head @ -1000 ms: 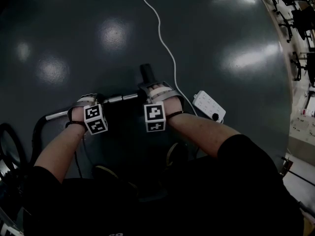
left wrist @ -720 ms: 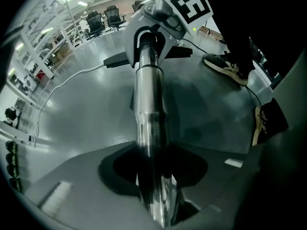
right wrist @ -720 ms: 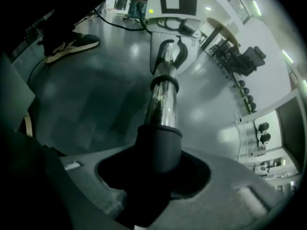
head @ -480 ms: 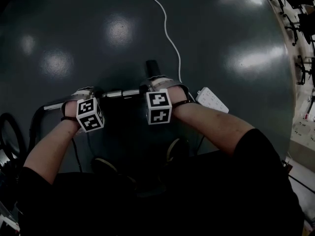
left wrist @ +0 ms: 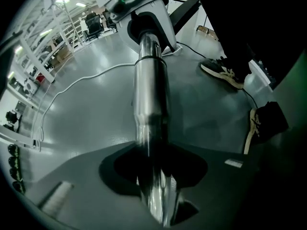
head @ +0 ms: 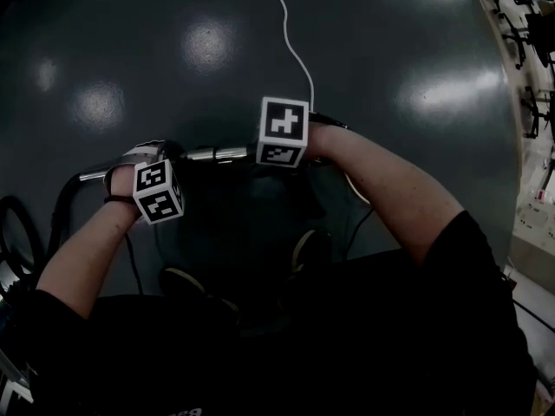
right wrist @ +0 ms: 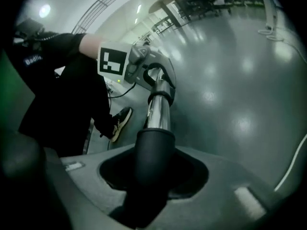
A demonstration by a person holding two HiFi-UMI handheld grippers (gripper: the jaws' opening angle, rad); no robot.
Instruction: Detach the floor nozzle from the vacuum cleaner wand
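Vacuum wand [head: 217,154] gripped at two places.
Left gripper [left wrist: 154,176] clamped on bare chrome; right gripper [right wrist: 152,181] jaws opening (slightly) around black sleeve [right wrist: 153,150].

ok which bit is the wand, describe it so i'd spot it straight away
Over the dark glossy floor, look just ahead of the person's shoes. The wand is the tube held level there; unlike the thin, curvy white cable beyond, it is thick, straight and shiny metal.

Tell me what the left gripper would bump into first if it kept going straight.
The left gripper holds the shiny wand between its jaws, so that comes first. Past it, probably the grey floor, though depth is unclear.
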